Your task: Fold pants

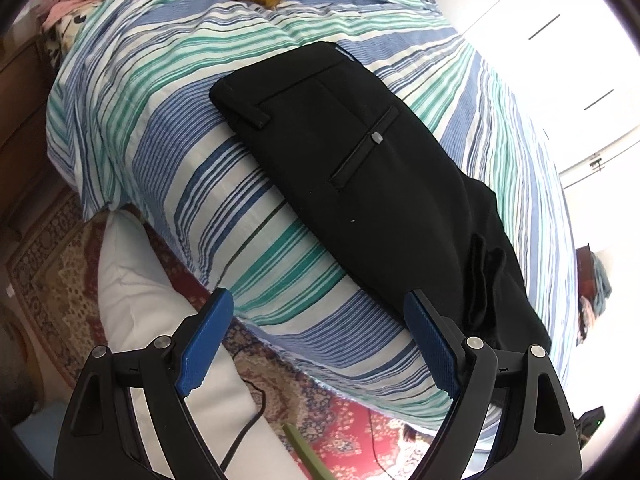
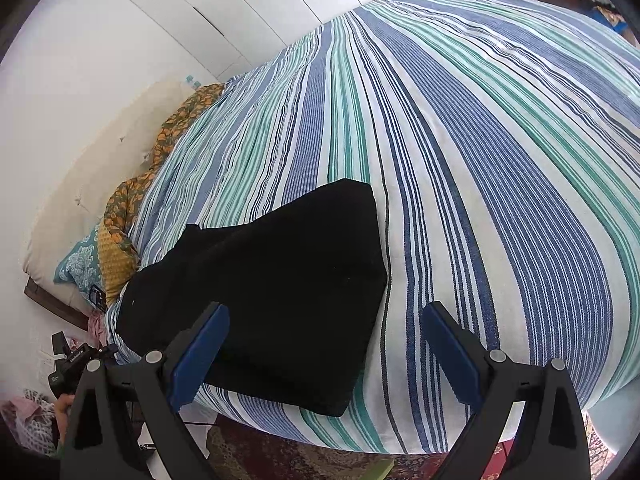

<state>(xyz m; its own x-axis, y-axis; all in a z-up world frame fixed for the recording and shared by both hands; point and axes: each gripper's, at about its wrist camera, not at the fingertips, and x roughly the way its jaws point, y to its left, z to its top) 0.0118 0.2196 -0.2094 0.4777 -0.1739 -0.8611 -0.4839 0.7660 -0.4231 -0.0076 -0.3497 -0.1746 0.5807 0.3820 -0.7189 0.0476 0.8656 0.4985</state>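
Black pants lying folded on striped bed; left gripper and right gripper hovering, jaws apart, empty; folding looking nearly done.

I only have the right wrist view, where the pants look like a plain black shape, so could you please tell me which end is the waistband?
Observer: The waistband lies at the far end from the left tool; a belt loop shows on the pants there.
Operator: Thank you. Which side faces up?
Observer: The back, judging by a buttoned pocket facing up.
Operator: Is the left tool holding anything?
Observer: No, it is open, with bunched fabric beside one finger.
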